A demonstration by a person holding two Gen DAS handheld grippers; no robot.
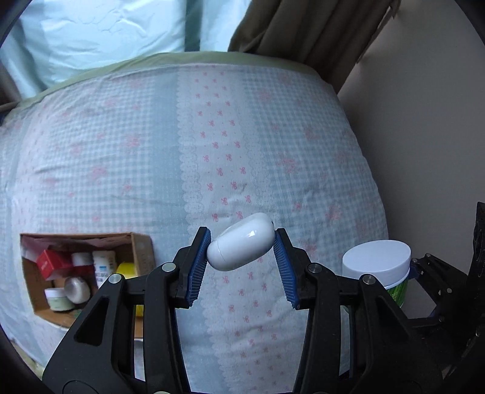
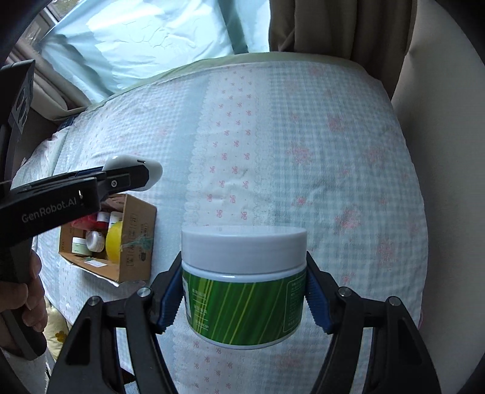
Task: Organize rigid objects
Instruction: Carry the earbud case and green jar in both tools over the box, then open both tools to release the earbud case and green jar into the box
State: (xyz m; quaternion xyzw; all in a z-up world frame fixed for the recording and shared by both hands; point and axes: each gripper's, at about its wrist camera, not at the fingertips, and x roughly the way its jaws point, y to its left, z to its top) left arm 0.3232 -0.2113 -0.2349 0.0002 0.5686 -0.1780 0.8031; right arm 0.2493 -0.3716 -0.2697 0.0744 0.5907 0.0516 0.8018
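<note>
My left gripper (image 1: 242,247) is shut on a smooth white oval case (image 1: 241,245), held tilted in the air above the bed. The same white case (image 2: 151,174) pokes out past the left gripper's black fingers (image 2: 124,178) in the right wrist view. My right gripper (image 2: 244,280) is shut on a round green jar with a white lid (image 2: 242,285), also lifted off the bed; the jar (image 1: 380,266) shows at the right in the left wrist view. A cardboard box (image 1: 141,251) lies on the bed at the lower left, holding several small jars, a red carton and a yellow item.
The bed carries a checked quilt with pink bows (image 1: 212,136). A pale blue pillow (image 1: 106,27) lies at its far end, a brown curtain (image 1: 303,30) hangs at the back right, and a beige wall (image 1: 424,136) runs along the right side. A hand (image 2: 30,288) grips the left tool's handle.
</note>
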